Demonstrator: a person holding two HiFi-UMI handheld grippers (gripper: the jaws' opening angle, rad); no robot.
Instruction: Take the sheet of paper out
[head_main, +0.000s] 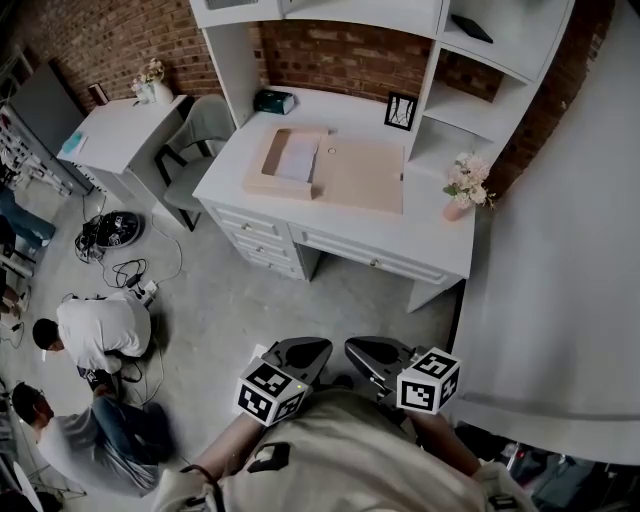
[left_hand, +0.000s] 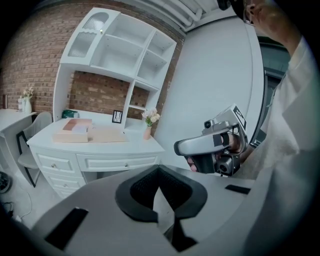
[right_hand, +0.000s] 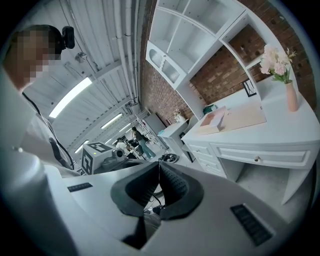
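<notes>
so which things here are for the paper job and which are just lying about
For the job: white sheet of paper; shallow tan cardboard box holding it.
Just lying about: pink flower vase; black picture frame; teal box; grey chair.

A white desk (head_main: 235, 190) carries an open tan box (head_main: 264, 168) at its middle, a teal tissue box (head_main: 273, 101) back left, a framed picture (head_main: 401, 111) at the back edge and a flower vase (head_main: 462, 190) by the right edge.
</notes>
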